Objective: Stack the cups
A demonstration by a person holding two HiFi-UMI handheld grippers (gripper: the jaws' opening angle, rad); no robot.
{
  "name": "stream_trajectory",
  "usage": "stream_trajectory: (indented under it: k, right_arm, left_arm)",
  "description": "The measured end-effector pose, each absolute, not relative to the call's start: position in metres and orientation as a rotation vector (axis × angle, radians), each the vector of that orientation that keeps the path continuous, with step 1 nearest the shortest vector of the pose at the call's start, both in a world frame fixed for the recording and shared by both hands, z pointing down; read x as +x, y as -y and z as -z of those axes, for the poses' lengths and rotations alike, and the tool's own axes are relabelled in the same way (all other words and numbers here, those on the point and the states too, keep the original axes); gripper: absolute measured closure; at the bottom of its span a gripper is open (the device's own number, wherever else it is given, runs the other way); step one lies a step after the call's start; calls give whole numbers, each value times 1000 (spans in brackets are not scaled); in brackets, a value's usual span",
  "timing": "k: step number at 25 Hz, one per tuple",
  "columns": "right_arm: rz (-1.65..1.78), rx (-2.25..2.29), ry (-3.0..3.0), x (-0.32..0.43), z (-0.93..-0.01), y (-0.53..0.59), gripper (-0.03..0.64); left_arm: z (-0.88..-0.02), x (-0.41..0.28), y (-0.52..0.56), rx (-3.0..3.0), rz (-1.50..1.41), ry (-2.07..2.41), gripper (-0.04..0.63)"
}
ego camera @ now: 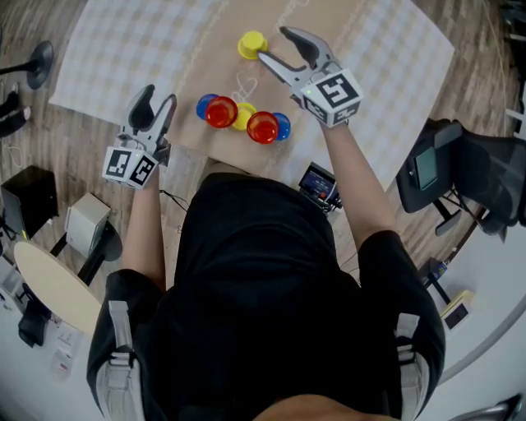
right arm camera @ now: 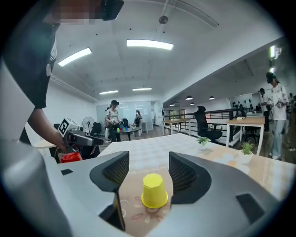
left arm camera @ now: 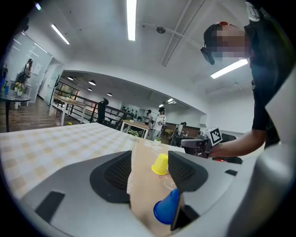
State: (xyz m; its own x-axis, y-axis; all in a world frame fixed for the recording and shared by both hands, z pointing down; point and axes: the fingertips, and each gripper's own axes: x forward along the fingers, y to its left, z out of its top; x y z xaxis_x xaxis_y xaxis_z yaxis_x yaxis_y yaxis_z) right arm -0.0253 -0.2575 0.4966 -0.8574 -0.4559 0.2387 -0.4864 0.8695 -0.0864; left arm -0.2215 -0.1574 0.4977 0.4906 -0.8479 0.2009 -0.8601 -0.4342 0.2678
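Observation:
An upside-down yellow cup (ego camera: 251,44) (right arm camera: 154,191) (left arm camera: 160,164) stands alone on the tan runner. My right gripper (ego camera: 274,43) (right arm camera: 149,173) is open beside it; the cup sits between the jaws and just ahead of them, and neither pad touches it. Nearer me is a row of cups: blue (ego camera: 205,105) (left arm camera: 166,208), red (ego camera: 221,112), yellow (ego camera: 242,117), red (ego camera: 263,127) and blue (ego camera: 282,126). At the left of that row my left gripper (ego camera: 158,97) (left arm camera: 149,169) hangs open and empty, aimed along the runner.
A checkered cloth (ego camera: 123,49) covers the table under the tan runner (ego camera: 238,16). A small device (ego camera: 319,182) lies at the near table edge. A black chair (ego camera: 460,177) stands to the right; boxes and a round stool (ego camera: 49,284) are at the left.

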Motion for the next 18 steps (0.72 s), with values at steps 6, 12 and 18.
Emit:
stream_trajectory:
  k: [6,12,18]
  right_arm:
    - [-265,657,2771,-39,-546,273,328]
    - [-243,561,2707,-54,-585,273,327]
    - [-285,561,2698,-54,-599,275,355]
  left_arm:
    - [-514,-228,159,2357,-79,1444,348]
    - [-530,-233,159,2312,-90,1458,348]
    - [-535,-231,158,2288,-93,1461,348]
